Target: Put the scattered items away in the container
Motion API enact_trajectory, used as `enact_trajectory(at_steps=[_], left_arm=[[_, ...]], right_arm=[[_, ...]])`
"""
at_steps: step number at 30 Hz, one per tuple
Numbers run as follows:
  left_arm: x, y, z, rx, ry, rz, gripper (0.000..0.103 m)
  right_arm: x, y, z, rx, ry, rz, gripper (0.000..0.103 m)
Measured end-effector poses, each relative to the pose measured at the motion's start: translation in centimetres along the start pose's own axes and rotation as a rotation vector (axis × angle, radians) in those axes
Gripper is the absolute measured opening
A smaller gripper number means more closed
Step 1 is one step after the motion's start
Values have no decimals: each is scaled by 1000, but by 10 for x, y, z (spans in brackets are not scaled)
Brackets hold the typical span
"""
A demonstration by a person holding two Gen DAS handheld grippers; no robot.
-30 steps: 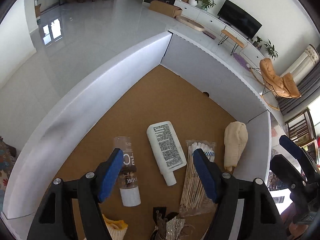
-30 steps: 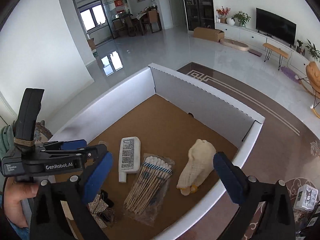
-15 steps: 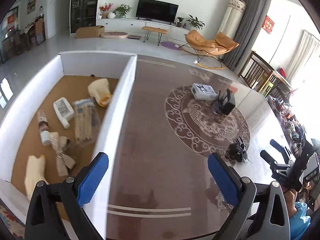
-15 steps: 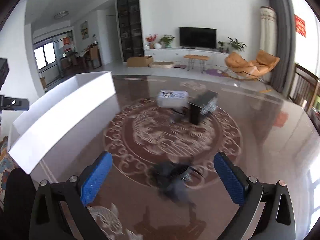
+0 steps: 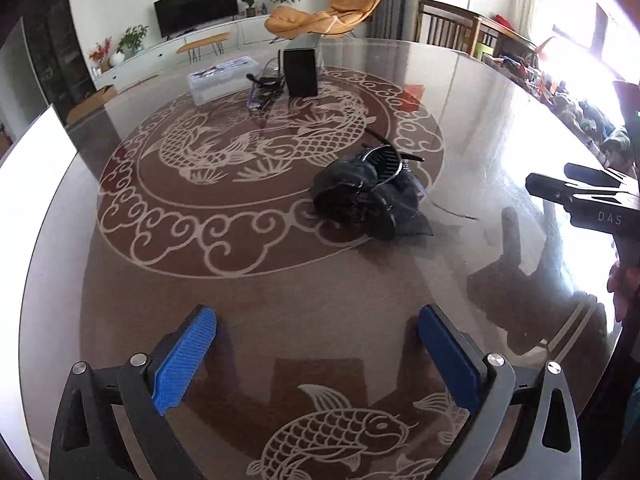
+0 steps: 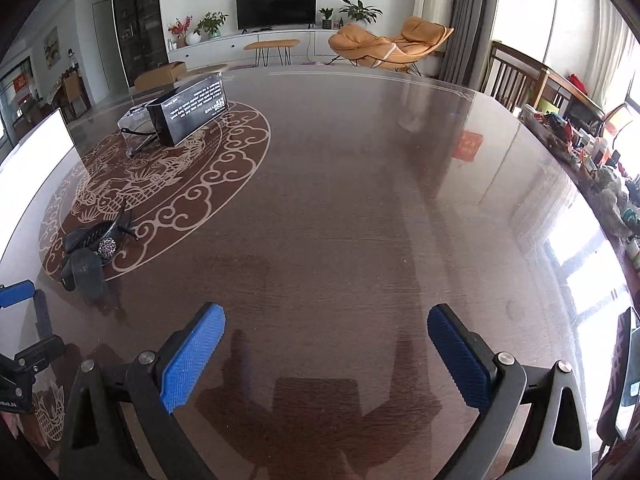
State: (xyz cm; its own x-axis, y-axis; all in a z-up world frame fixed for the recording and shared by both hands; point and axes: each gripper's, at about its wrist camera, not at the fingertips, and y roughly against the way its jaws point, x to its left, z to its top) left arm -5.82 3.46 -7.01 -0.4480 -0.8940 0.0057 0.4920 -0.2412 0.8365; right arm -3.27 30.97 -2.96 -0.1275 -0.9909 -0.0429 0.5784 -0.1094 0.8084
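The tabletop (image 5: 280,280) is coloured dark brown under gloss, and a cream ring of cloud scrolls and carp is laid into it. Ahead of the left claw (image 5: 316,356), whose pads are bright blue on black arms, a black hair clip (image 5: 368,196) is seen; beyond it a black box (image 5: 300,72) is printed in white.

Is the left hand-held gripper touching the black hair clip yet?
Apart. The left wrist view shows the left hand-held gripper open with bare table between its pads and the black hair clip farther ahead.
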Motion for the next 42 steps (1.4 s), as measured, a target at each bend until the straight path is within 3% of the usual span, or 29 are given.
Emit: enact_trajectory(at_steps=[3, 42], left_arm=[[-1, -2, 1, -28, -4, -11, 103], [1, 2, -1, -40, 6, -4, 103]], right_arm=[[5, -11, -9, 39, -21, 18, 103], [10, -15, -12, 11, -51, 3, 103]])
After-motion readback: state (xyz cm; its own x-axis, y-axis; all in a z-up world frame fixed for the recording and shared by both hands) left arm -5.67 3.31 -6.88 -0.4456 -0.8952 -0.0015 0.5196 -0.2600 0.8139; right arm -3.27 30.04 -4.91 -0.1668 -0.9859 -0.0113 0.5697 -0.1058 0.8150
